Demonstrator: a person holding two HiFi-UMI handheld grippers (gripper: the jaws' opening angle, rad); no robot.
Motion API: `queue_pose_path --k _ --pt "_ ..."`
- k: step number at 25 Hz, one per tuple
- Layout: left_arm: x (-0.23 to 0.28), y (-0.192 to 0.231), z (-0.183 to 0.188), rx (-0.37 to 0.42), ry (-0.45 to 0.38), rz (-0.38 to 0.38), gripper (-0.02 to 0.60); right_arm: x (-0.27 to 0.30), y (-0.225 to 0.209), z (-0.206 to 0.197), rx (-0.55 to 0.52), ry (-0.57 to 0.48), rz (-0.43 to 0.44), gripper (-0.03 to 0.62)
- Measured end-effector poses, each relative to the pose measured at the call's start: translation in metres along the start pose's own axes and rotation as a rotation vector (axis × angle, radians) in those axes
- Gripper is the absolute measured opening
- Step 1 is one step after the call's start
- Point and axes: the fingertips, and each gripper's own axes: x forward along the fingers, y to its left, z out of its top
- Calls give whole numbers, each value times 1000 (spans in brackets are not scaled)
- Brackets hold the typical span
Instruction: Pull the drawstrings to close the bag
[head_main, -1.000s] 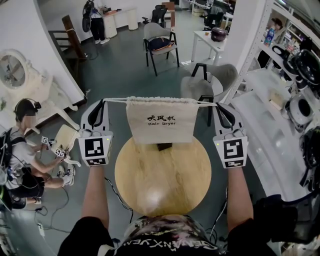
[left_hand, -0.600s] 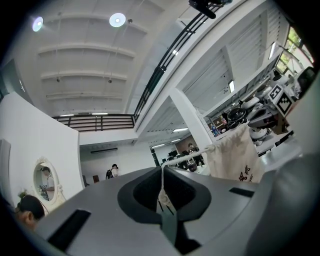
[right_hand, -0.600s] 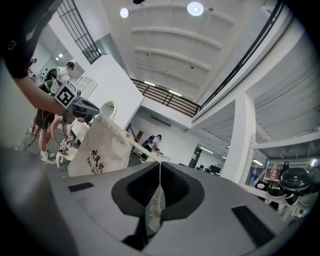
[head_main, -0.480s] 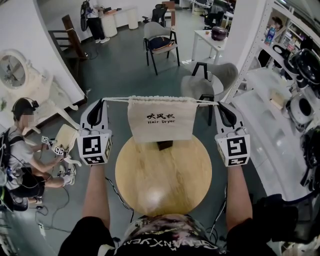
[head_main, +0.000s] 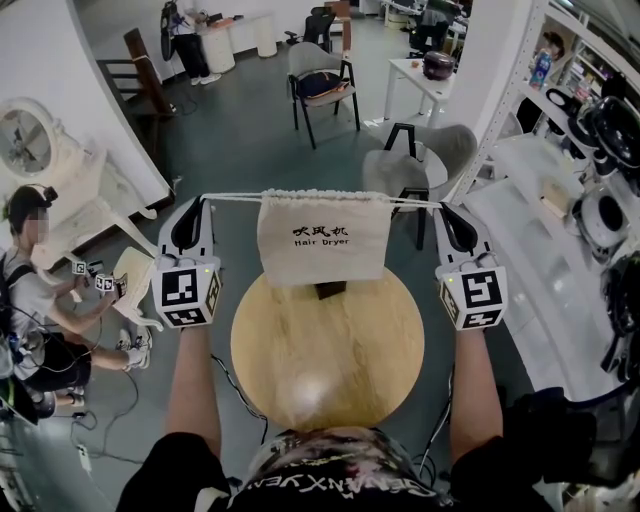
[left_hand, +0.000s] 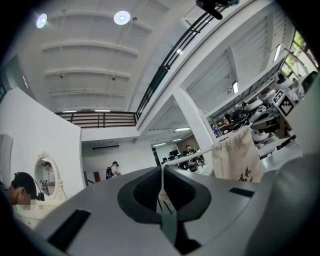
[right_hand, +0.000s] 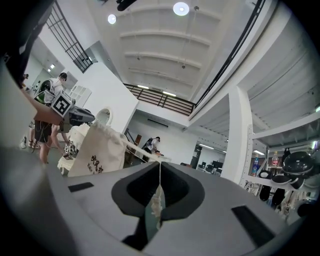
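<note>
Left gripper (head_main: 204, 203) and right gripper (head_main: 441, 208) each pinch a taut drawstring (head_main: 232, 198) of the hair dryer bag (head_main: 323, 240); a harder pull may slip a cord free.

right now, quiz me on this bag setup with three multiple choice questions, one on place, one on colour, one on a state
1. Where is the bag?
A. lying flat on the floor
B. hanging in the air between the left tongs and the right tongs
C. draped over a chair

2. What colour is the bag?
A. cream
B. red
C. black

3. What state are the left tongs in?
A. wide open and empty
B. shut on a drawstring
C. shut on the bag's bottom corner

Answers:
1 B, the bag hangs from a taut line running to both tongs.
2 A, its cloth is pale cream with dark print.
3 B, the left gripper view shows the jaws together with the cord pinched between them.
</note>
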Motion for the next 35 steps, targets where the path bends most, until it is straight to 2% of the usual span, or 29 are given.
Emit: queue_pose_path --k 16,35 --pt "-5 14 1 -46 0 46 26 -5 -17 -7 65 -16 -22 5" --pt "-3 27 -10 -97 17 83 26 -5 -24 -16 81 -12 -27 5"
